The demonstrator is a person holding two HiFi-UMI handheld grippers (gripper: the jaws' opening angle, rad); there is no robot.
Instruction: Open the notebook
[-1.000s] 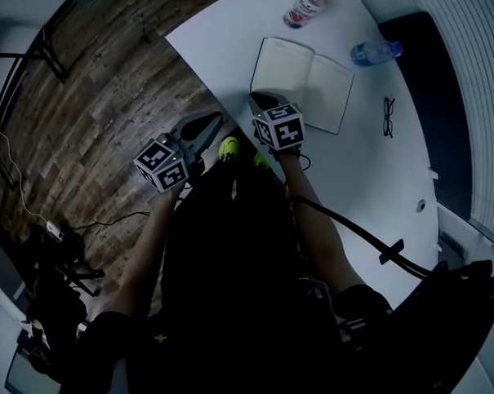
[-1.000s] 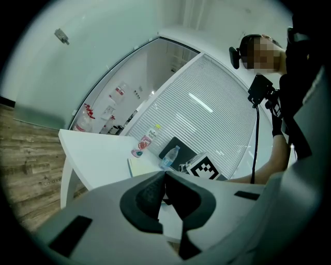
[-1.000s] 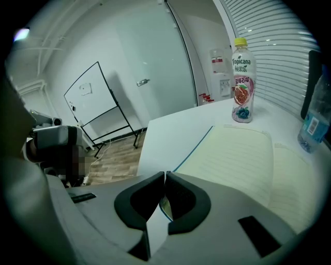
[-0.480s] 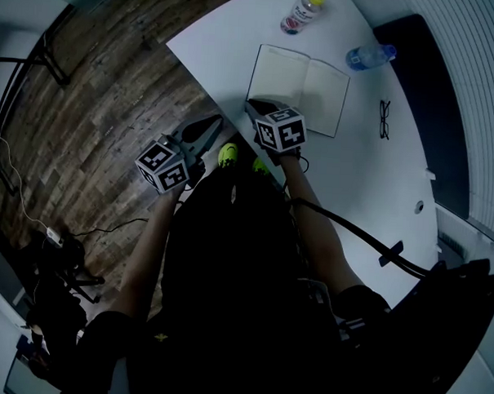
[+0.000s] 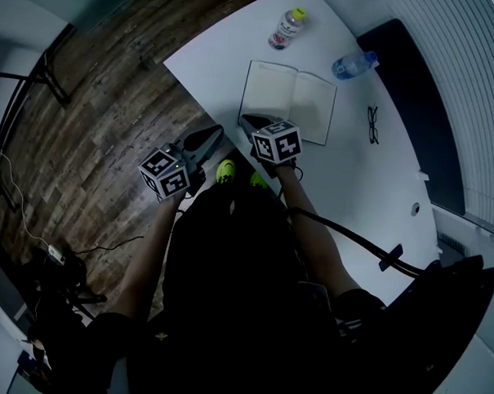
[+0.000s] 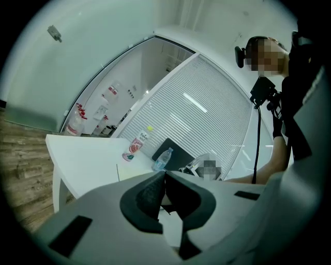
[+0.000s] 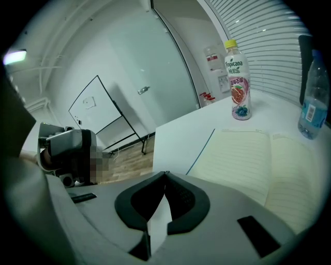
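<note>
**A:** Where is the notebook, and is it open?

**B:** The cream-paged, lined paper notebook [image 5: 288, 100] lies flat and fully open on the white counter [image 5: 369, 197]. It sits between a yellow-capped clear plastic juice bottle [image 5: 285, 29] and the right gripper [image 5: 252, 120].

**A:** And the grippers?

**B:** The right gripper is just beside the notebook's near edge, its fingers [image 7: 182, 199] closed together on nothing. The left gripper [image 5: 210, 133] is off the counter's edge, over the brown wooden plank floor [image 5: 96, 104]. Its fingers [image 6: 147, 194] are also closed and empty.

**A:** How should this step be done well?

**B:** The opening looks finished, so what remains is probably pulling away. Lift the right gripper up and back without brushing the near page, so both pages stay flat.

**A:** Anything different from a second ago?

**B:** Very little. The notebook was already open and both grippers are roughly where they were. Only the head camera's framing has drifted.
</note>
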